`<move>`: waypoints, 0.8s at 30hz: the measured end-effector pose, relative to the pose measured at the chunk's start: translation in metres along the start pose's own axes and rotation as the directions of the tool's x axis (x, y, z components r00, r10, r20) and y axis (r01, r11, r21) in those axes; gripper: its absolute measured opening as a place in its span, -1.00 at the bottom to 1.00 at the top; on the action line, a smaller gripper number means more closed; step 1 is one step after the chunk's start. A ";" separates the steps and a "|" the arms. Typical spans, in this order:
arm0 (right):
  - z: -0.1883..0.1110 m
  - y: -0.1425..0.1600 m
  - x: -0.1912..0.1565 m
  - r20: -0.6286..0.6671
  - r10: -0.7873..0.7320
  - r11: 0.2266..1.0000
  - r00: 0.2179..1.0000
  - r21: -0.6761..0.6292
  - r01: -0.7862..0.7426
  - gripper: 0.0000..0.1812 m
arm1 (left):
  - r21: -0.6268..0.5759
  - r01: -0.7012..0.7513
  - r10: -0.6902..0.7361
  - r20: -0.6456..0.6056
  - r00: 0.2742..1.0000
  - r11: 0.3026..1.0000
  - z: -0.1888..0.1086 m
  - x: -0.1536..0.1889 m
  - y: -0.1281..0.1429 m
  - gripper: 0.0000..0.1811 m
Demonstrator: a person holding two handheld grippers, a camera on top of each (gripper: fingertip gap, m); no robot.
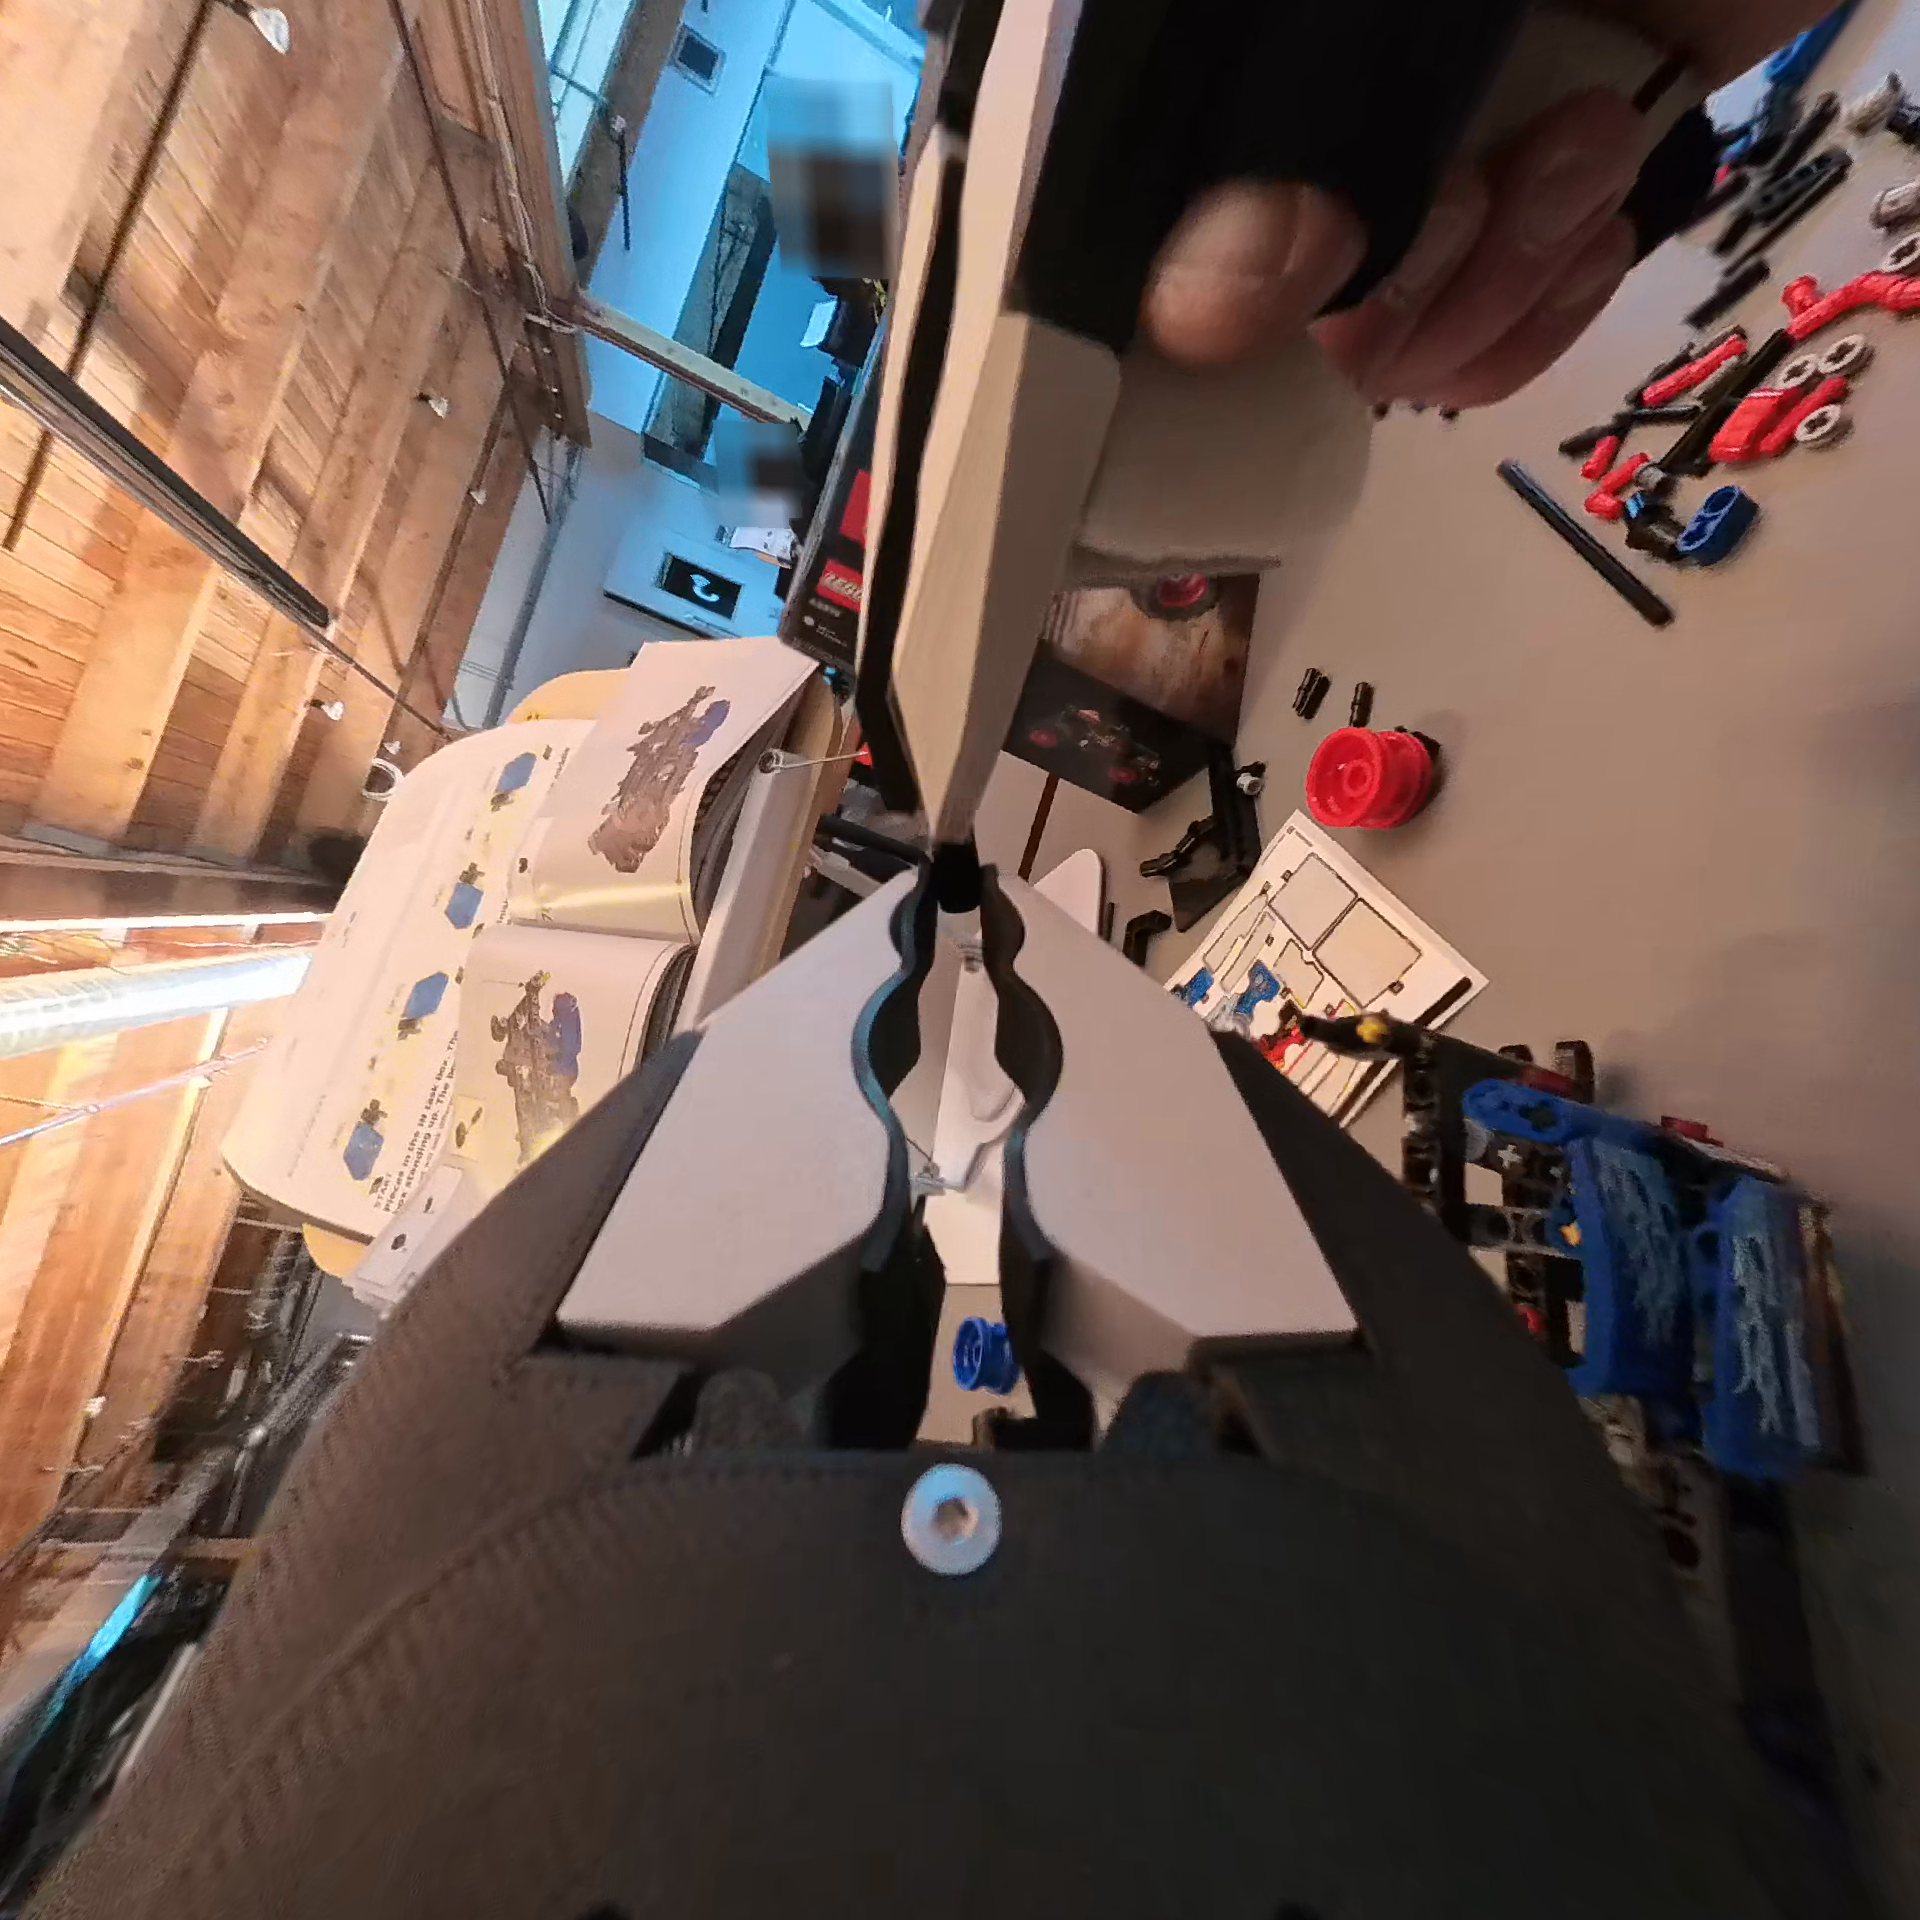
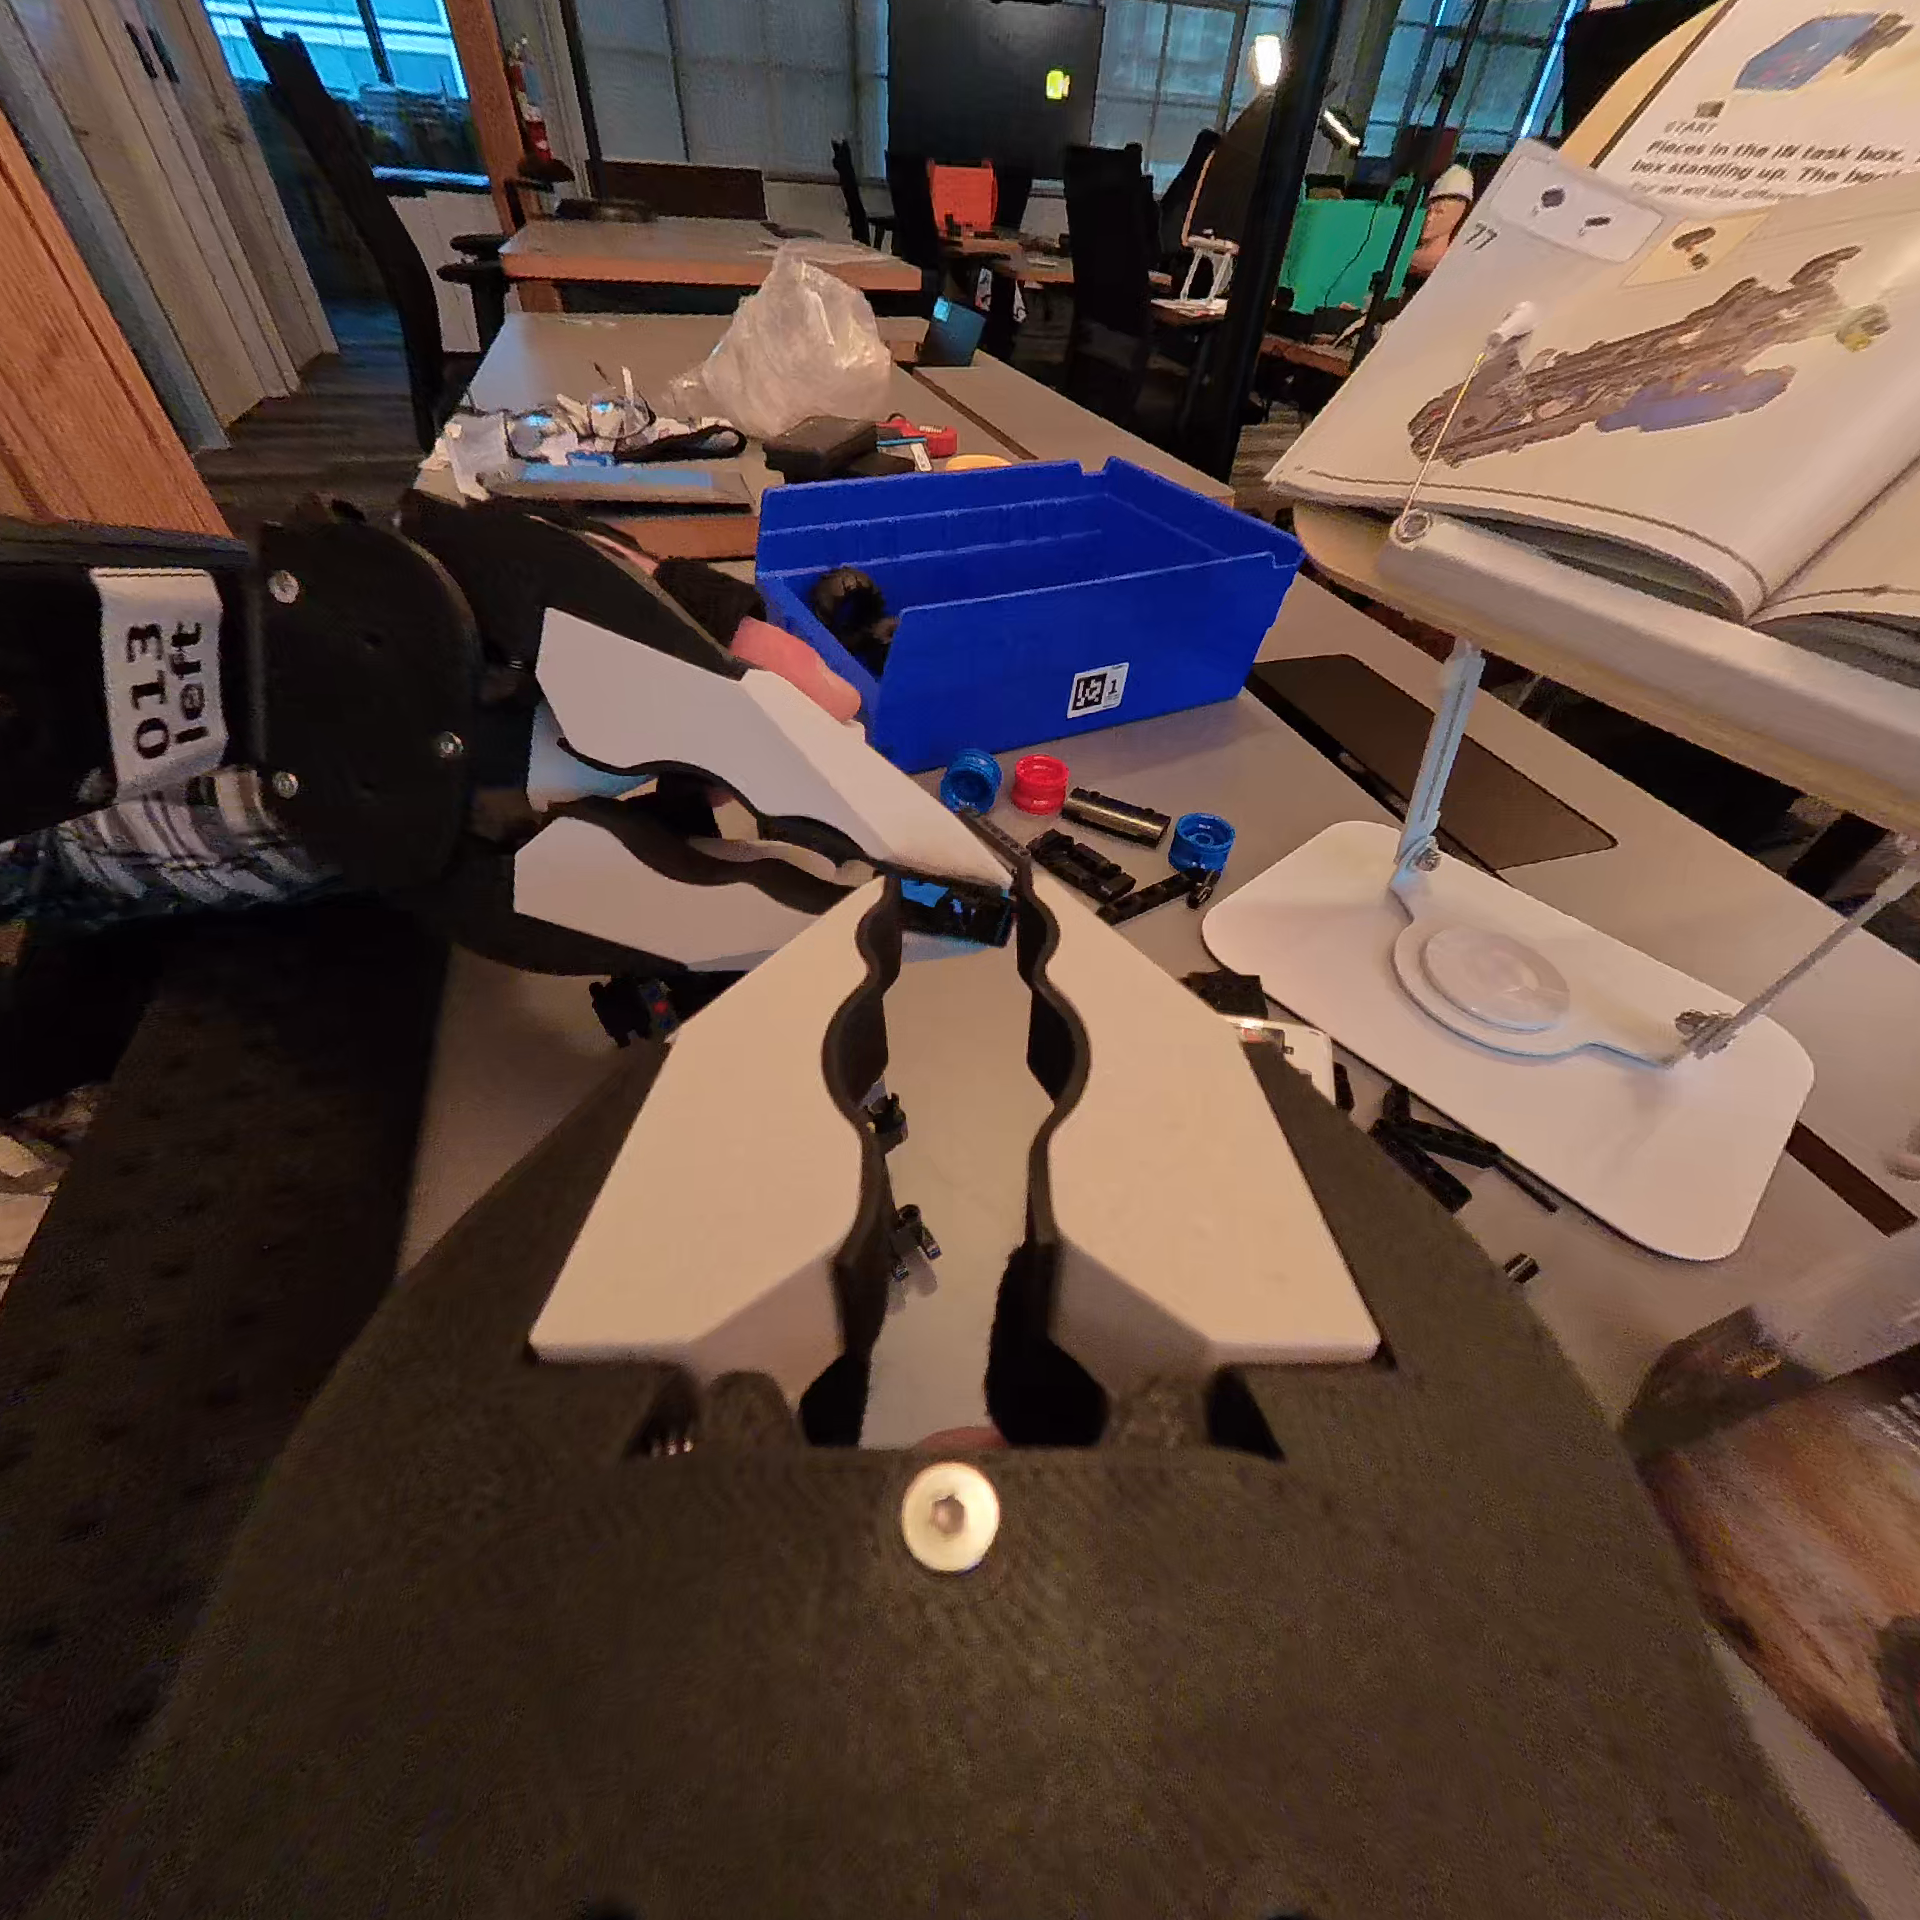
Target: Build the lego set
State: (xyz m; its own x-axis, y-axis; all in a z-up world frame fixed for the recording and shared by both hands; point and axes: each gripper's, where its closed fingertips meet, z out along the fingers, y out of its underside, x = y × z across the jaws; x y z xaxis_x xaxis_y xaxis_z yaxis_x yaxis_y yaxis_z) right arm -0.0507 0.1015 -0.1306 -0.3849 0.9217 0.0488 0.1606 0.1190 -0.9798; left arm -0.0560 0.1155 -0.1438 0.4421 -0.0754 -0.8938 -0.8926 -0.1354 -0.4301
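Above the bench [image 2: 1351, 727], I see my right claw [image 2: 956, 902] and left claw [image 1: 951, 878] both clamped on one small black piece [image 2: 956, 914].

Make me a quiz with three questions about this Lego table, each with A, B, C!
1. Where does the open instruction book sit?
A. on a white stand
B. on a chair
C. on the floor

2. What colour is the bin on the table?
A. green
B. blue
C. yellow

3. What is the left gripper doing?
A. gaping wide with nothing in it
B. pinching a small black piece
C. lying flat on the table

Answers:
1 A, the book rests tilted on the stand's shelf above its white base.
2 B, its walls are blue all over.
3 B, its fingertips close on the black piece in the left wrist view.
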 end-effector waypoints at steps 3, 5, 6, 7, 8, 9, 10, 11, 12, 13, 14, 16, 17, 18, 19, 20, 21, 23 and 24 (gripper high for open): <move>0.003 0.004 -0.002 0.002 -0.012 1.000 1.000 -0.016 0.012 -0.90 | -0.015 -0.043 0.044 0.012 0.999 0.999 0.001 0.003 -0.001 -0.94; 0.002 0.004 -0.004 0.014 -0.012 1.000 1.000 -0.016 0.012 -0.94 | -0.011 -0.035 0.035 0.005 0.999 0.999 0.001 0.004 -0.001 -0.94; 0.001 0.003 -0.005 0.018 -0.018 1.000 1.000 -0.010 0.018 -0.99 | -0.005 -0.027 0.027 0.003 1.000 1.000 0.001 0.003 -0.002 -0.93; 0.000 0.000 -0.005 0.017 -0.023 1.000 1.000 0.004 0.023 -1.00 | -0.006 -0.024 0.024 0.002 1.000 1.000 0.001 0.003 -0.001 -0.93; -0.001 -0.002 -0.005 0.019 -0.027 1.000 0.999 0.017 0.026 -1.00 | -0.001 -0.018 0.018 -0.005 1.000 1.000 0.001 0.004 -0.002 -0.93; -0.003 -0.004 -0.004 0.020 -0.026 0.999 0.999 0.026 0.025 -1.00 | 0.006 -0.008 0.008 -0.008 1.000 1.000 0.000 0.004 -0.003 -0.93; -0.004 -0.004 -0.003 0.021 -0.026 0.999 0.999 0.026 0.026 -1.00 | 0.012 -0.004 0.004 -0.006 1.000 1.000 -0.001 0.004 -0.004 -0.93; -0.005 -0.004 -0.003 0.023 -0.035 0.999 0.999 0.026 0.034 -1.00 | 0.020 -0.004 0.004 0.003 1.000 1.000 -0.001 0.002 -0.005 -0.94; -0.006 -0.004 -0.003 0.026 -0.041 0.999 0.999 0.029 0.040 -1.00 | 0.024 0.001 -0.002 0.005 1.000 1.000 -0.002 0.001 -0.005 -0.93; -0.007 -0.005 -0.002 0.025 -0.040 0.999 0.999 0.032 0.039 -0.97 | 0.031 0.019 -0.019 0.000 1.000 0.999 -0.002 0.000 -0.006 -0.94; -0.009 -0.006 0.000 0.022 -0.036 0.999 0.999 0.036 0.035 -0.92 | 0.041 0.051 -0.050 -0.013 0.999 0.998 -0.002 0.000 -0.006 -0.94; -0.012 -0.007 0.002 0.031 -0.029 0.998 0.999 0.049 0.027 -0.84 | 0.074 0.109 -0.107 -0.040 0.994 0.991 -0.003 0.000 -0.007 -0.94; -0.012 -0.007 0.000 0.051 -0.027 0.998 0.998 0.050 0.025 -0.80 | 0.092 0.130 -0.127 -0.039 0.991 0.987 -0.004 -0.002 -0.008 -0.94; -0.012 -0.005 -0.001 0.063 -0.029 0.999 0.998 0.043 0.027 -0.78 | 0.104 0.136 -0.134 -0.031 0.991 0.985 -0.005 -0.005 -0.008 -0.94; -0.012 -0.003 -0.004 0.080 -0.032 0.999 0.996 0.042 0.029 -0.77 | 0.119 0.117 -0.116 -0.015 0.993 0.986 -0.006 -0.007 -0.010 -0.94; -0.012 -0.004 -0.007 0.105 -0.031 0.998 0.994 0.051 0.025 -0.77 | 0.139 0.080 -0.081 -0.001 0.997 0.987 -0.008 -0.008 -0.013 -0.94; -0.013 -0.006 -0.010 0.124 -0.028 0.997 0.992 0.070 0.020 -0.80 | 0.157 0.037 -0.040 0.012 0.999 0.987 -0.010 -0.007 -0.016 -0.94; -0.015 -0.011 -0.015 0.151 -0.035 0.995 0.988 0.099 0.020 -0.84 | 0.176 -0.042 0.032 0.059 0.998 0.983 -0.014 -0.007 -0.022 -0.94; -0.016 -0.012 -0.017 0.159 -0.050 0.993 0.986 0.109 0.033 -0.84 | 0.179 -0.079 0.064 0.087 0.994 0.981 -0.015 -0.008 -0.024 -0.94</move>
State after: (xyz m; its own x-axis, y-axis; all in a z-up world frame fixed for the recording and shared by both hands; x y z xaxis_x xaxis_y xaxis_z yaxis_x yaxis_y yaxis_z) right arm -0.0315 0.0906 -0.1163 -0.5322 0.8440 0.0662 0.0476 0.1080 -0.9930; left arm -0.0369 0.1044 -0.1242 0.3749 0.0025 -0.9270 -0.9259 0.0502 -0.3744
